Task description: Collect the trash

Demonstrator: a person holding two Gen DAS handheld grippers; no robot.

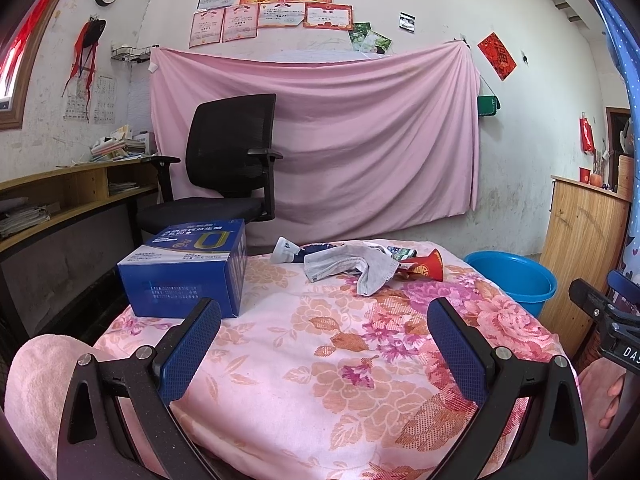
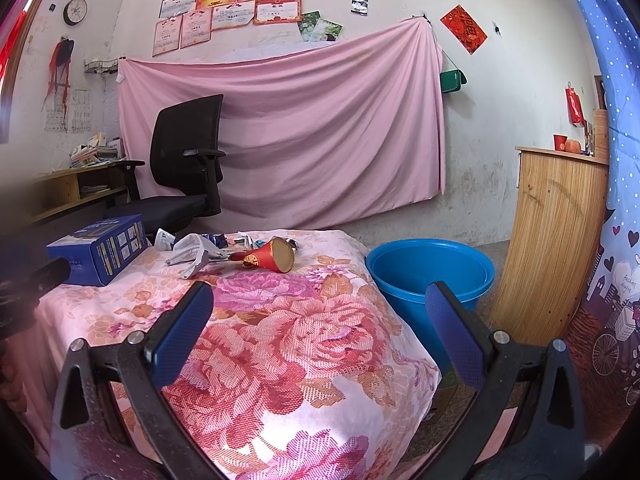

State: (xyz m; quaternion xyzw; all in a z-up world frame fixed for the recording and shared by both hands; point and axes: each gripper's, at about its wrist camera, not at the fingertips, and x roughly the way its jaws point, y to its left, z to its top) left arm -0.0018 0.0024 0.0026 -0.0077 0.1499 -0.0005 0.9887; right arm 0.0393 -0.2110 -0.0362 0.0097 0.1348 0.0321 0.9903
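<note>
Left wrist view, tongs: the left tongs are spread wide with nothing between them, hovering low over the near part of a flower-patterned cloth that covers the desk.
Left wrist view, trash: a small heap lies at the far edge of the cloth, straight ahead and a little to the right of the tongs. It holds a crumpled grey rag, a red paper cone and some wrappers behind them.
Left wrist view, other things: a blue carton stands ahead on the left, apart from the heap. A blue bucket sits on the floor beyond the desk's right edge.
Right wrist view, tongs: the right tongs are also spread wide and empty, held over the desk's near right corner.
Right wrist view, trash: the heap lies ahead and to the left. The red paper cone lies on its side, long axis running left to right, wide mouth facing the bucket.
Right wrist view, bucket: the blue bucket is near, ahead and slightly right, and looks empty.
Judgement: the left tongs face the heap more squarely; the right tongs are nearer the bucket and the cone's wide end.
</note>
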